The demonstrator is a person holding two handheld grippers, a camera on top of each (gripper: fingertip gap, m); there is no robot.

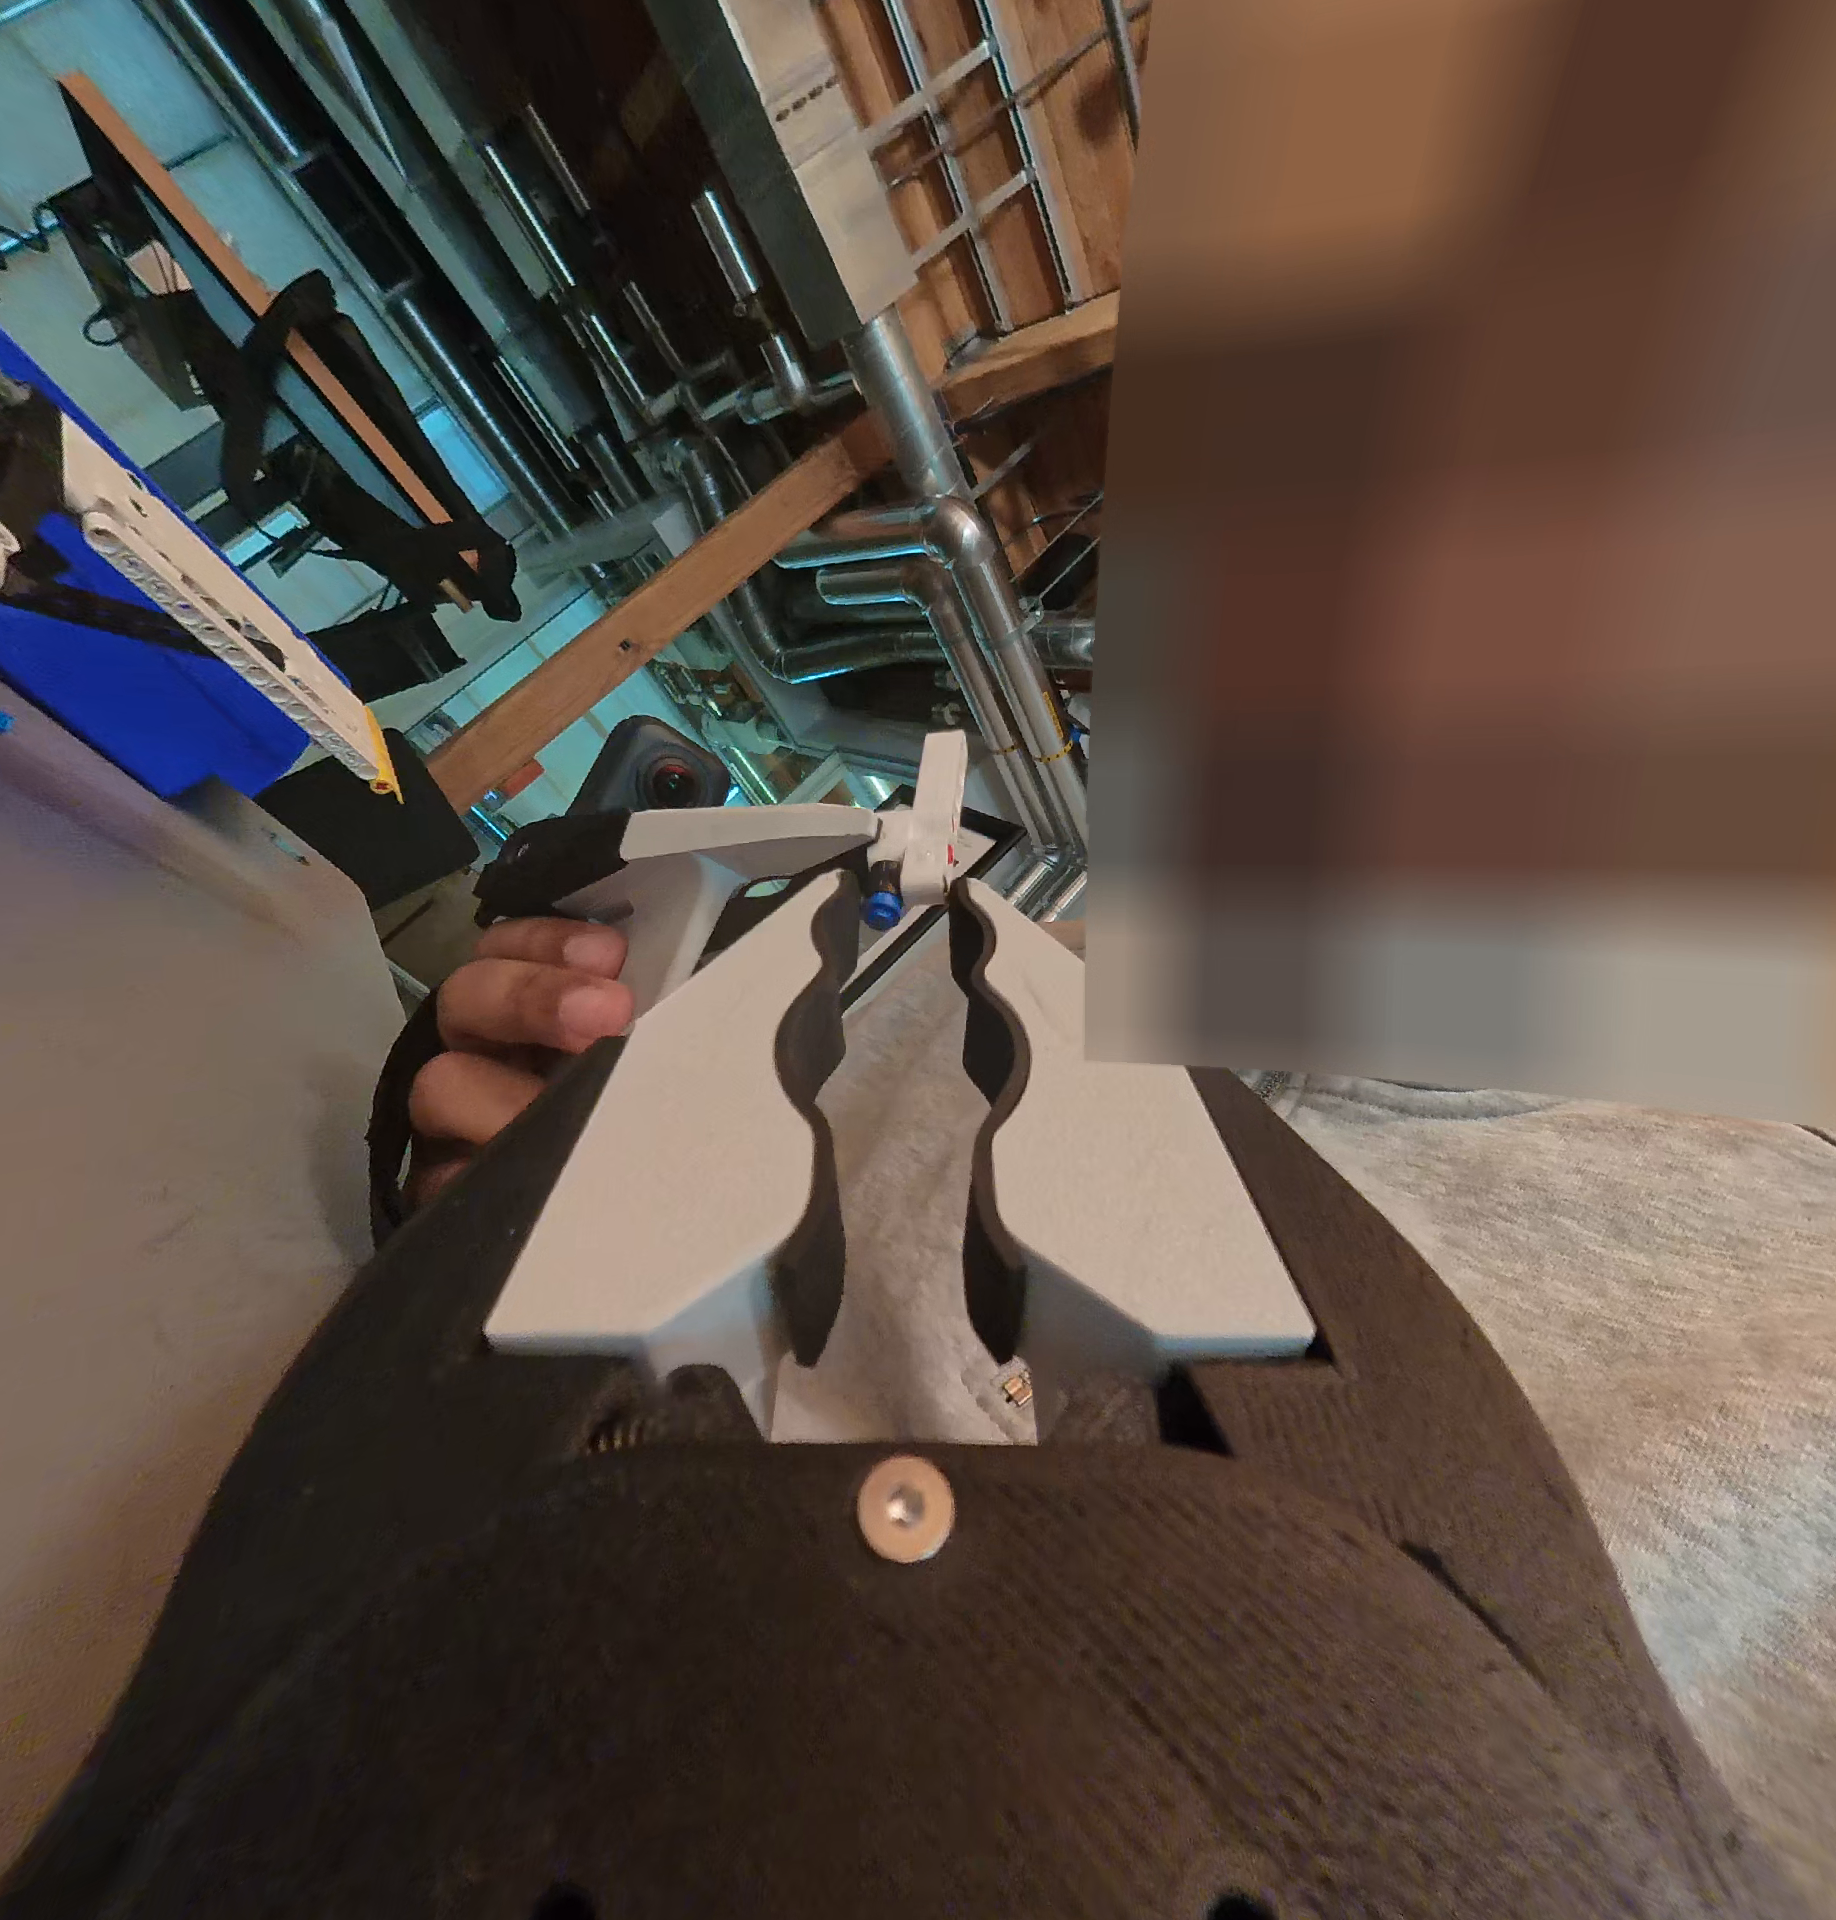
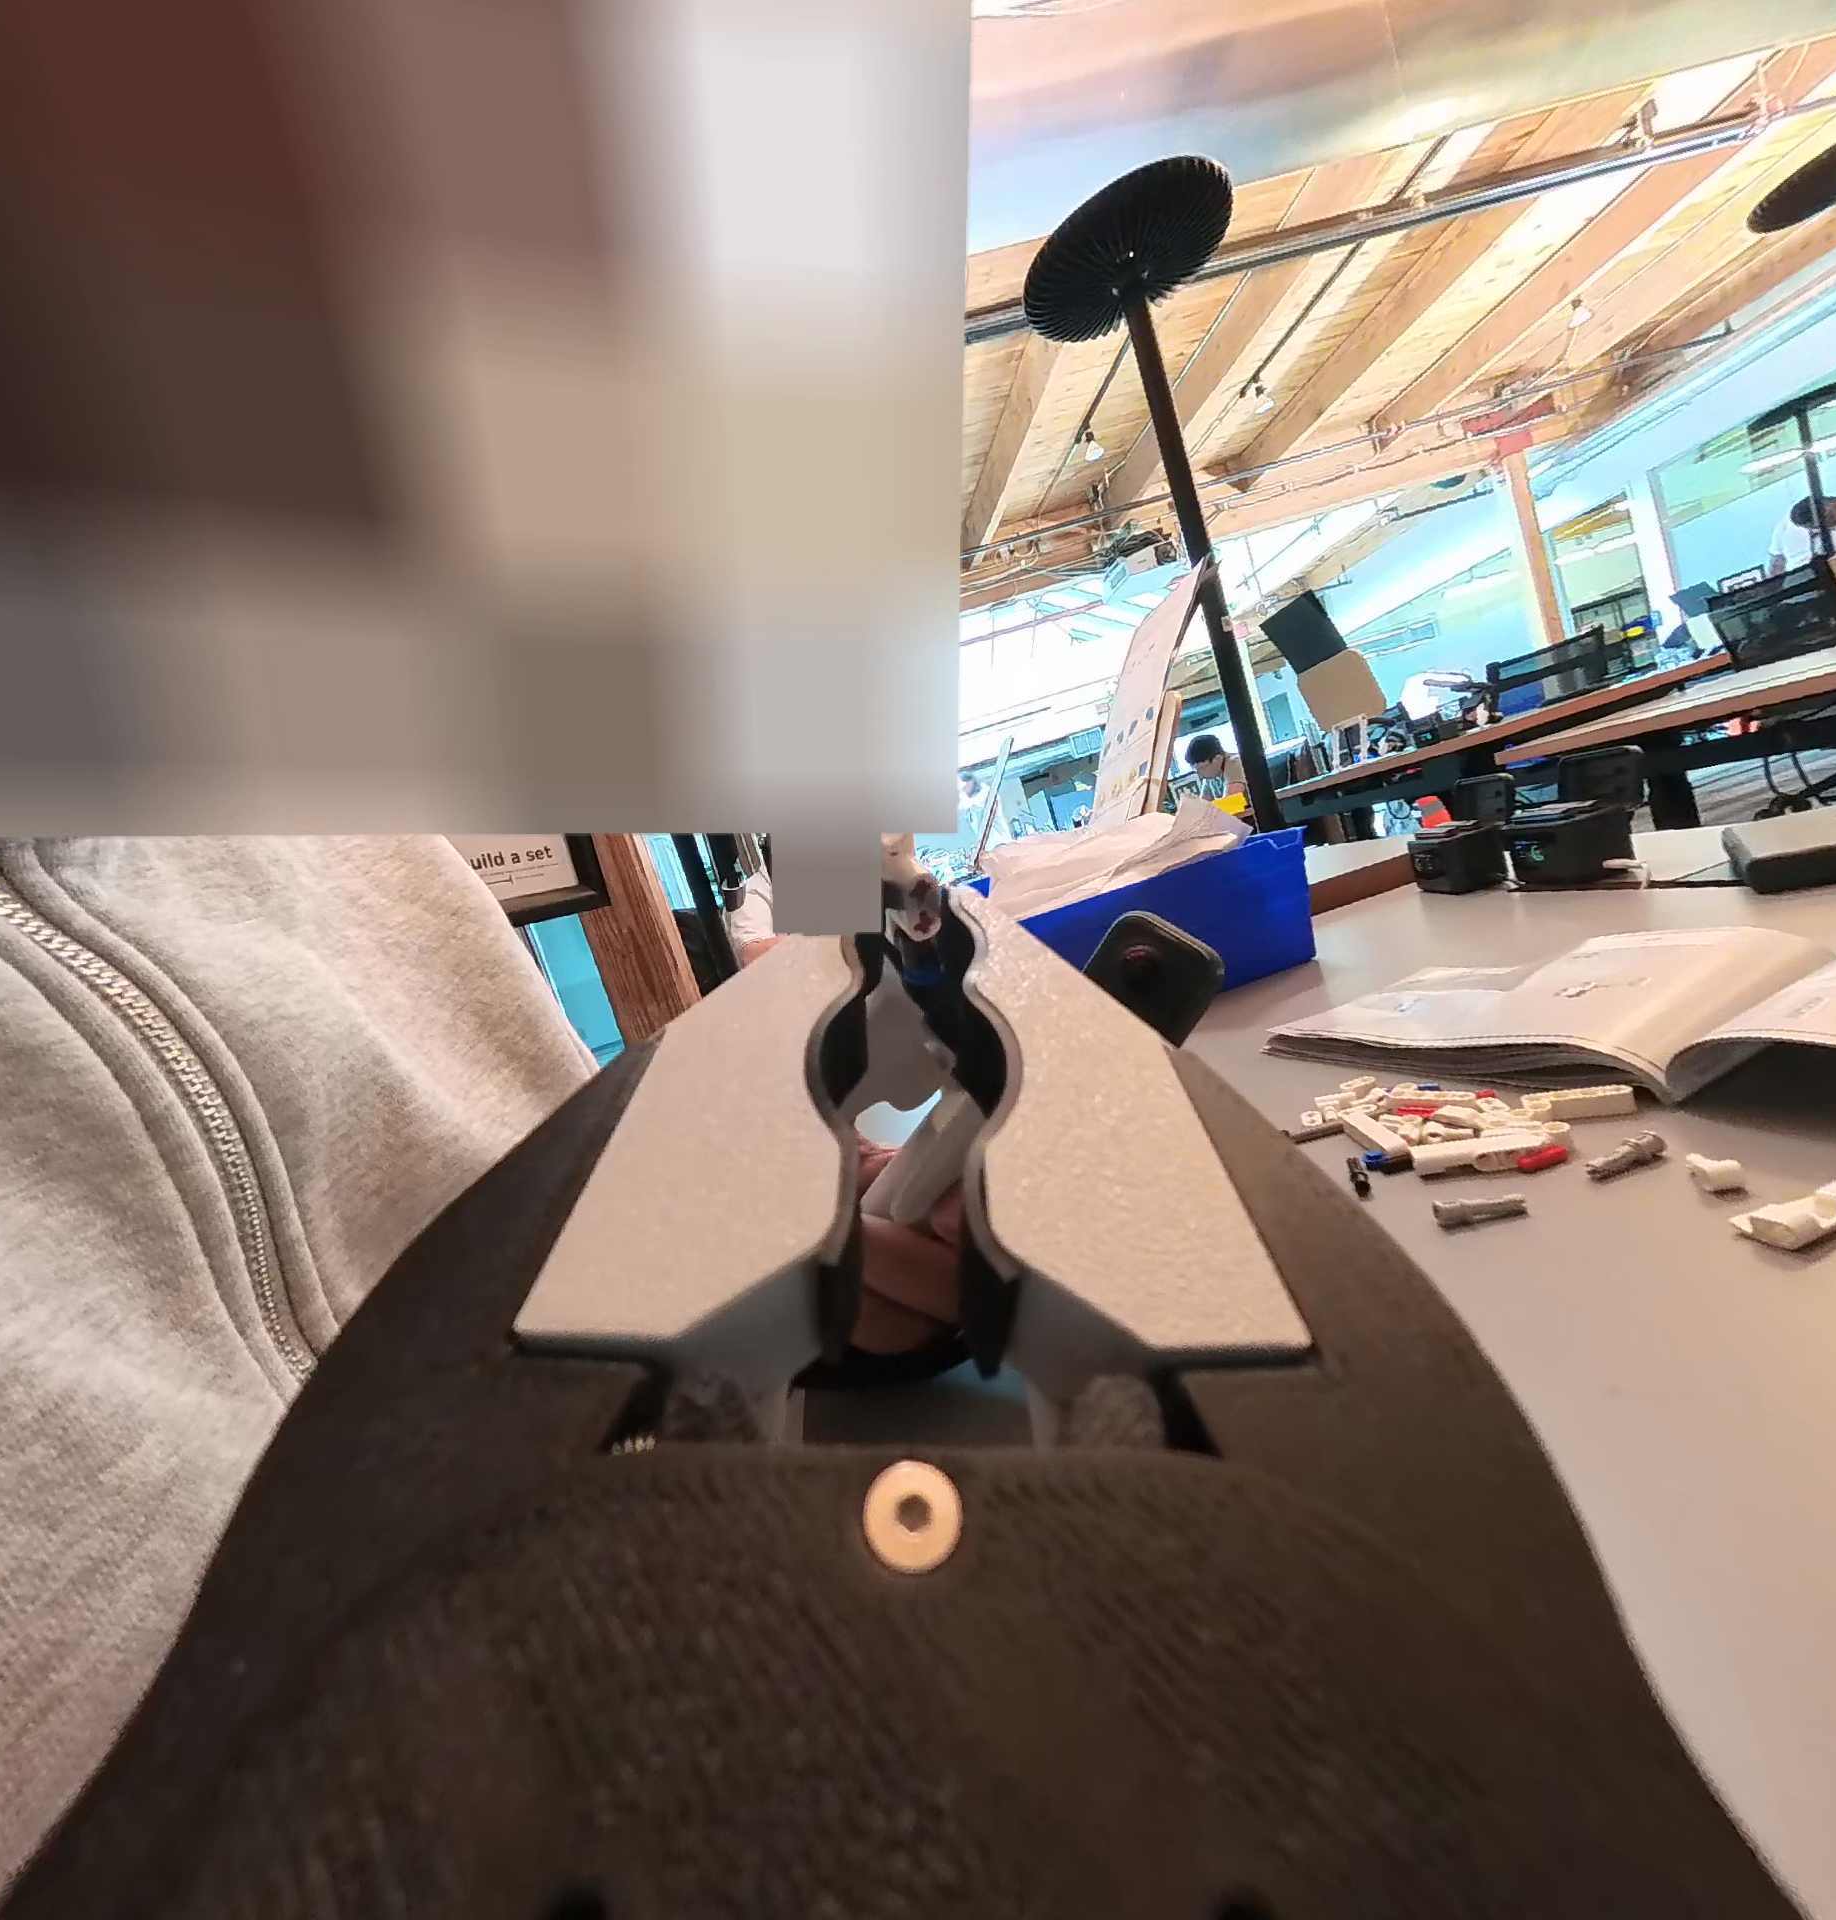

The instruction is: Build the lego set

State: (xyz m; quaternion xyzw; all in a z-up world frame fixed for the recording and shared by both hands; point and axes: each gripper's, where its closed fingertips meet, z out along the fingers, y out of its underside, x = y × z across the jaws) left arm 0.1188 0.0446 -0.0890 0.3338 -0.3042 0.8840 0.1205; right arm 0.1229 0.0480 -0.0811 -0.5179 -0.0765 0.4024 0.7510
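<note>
A small white lego assembly (image 1: 929, 842) with a blue pin (image 1: 876, 910) and a red mark is held up in the air in front of a person's grey hoodie. My left gripper (image 1: 901, 891) has its tips closed around it. My right gripper (image 2: 912, 925) is shut on the same assembly (image 2: 901, 878) from the other side. In the left wrist view the right gripper's white finger (image 1: 748, 829) reaches in from the left, with a hand (image 1: 524, 997) behind it. The left gripper's finger (image 2: 924, 1143) shows through the gap of the right one.
Loose white, grey and red lego parts (image 2: 1444, 1127) lie on the grey table (image 2: 1516, 1455) beside an open instruction booklet (image 2: 1620, 997). A blue bin (image 2: 1194, 904), a camera (image 2: 1153, 971) and black devices (image 2: 1516, 842) stand behind. A partly built blue and white model (image 1: 166, 623) sits at the left. Left and right tips are no more than a few centimetres apart.
</note>
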